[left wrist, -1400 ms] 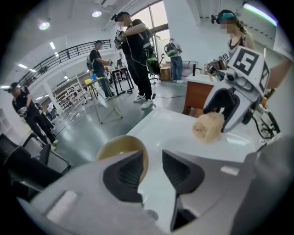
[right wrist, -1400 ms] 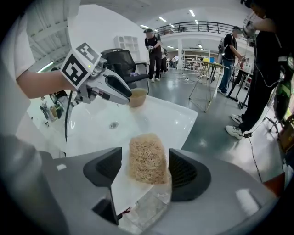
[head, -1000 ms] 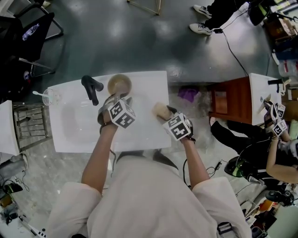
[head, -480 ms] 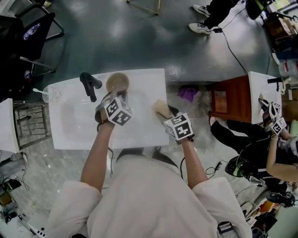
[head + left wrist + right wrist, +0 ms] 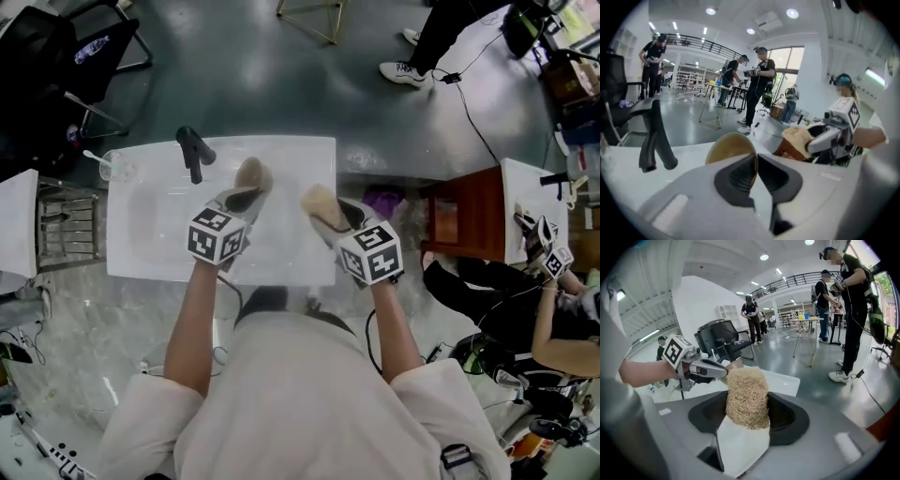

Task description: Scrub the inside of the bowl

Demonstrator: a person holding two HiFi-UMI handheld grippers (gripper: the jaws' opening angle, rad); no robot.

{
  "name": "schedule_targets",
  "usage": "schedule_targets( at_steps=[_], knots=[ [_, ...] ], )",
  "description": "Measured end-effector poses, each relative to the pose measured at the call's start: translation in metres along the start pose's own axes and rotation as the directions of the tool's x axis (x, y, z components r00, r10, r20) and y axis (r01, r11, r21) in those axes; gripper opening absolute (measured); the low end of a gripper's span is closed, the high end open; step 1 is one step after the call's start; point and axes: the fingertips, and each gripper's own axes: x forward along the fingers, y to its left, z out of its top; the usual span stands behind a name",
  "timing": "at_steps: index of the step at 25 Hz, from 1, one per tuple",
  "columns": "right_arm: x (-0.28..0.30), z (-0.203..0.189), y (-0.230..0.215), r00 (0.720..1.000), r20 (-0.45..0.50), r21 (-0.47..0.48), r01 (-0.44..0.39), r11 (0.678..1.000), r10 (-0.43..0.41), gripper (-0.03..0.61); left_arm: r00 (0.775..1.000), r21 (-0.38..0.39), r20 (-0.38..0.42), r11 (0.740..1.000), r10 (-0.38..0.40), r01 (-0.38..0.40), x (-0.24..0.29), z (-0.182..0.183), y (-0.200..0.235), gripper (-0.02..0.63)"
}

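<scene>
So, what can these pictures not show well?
- Inside of the round brown bowl: unclear in the left gripper view, lower part behind the left gripper shut on its rim; too small in the head view.
- Near end of the tan fibrous scrubber: head view, behind the right gripper.
- Small clear item at the white sink's left edge: too small in the head view.
</scene>
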Motion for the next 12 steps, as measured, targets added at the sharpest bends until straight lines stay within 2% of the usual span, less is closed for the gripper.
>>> schedule_targets(
  at_steps=[3, 7, 10, 12],
  knots=[
    [-0.016, 0.015, 0.017, 0.998, 0.039, -0.048, -0.044, 0.998, 0.046, 0.261, 0.997, -0.064, 0.063, 0.997, -0.041, 0.045, -0.016, -0.003, -0.024, 0.02],
    [-0.035, 0.029, 0.043, 0.991, 0.072, -0.095, -0.102, 0.99, 0.109, 0.259, 0.982, -0.099, 0.154, 0.987, -0.11, 0.126, -0.04, -0.008, -0.062, 0.018],
    [-0.047, 0.033, 0.065, 0.983, 0.075, -0.127, -0.158, 0.979, 0.168, 0.259, 0.959, -0.096, 0.228, 0.976, -0.168, 0.194, -0.06, -0.011, -0.094, 0.018],
    [-0.053, 0.034, 0.082, 0.975, 0.059, -0.168, -0.2, 0.965, 0.213, 0.259, 0.942, -0.059, 0.268, 0.973, -0.202, 0.225, -0.075, -0.012, -0.113, 0.018]
  ],
)
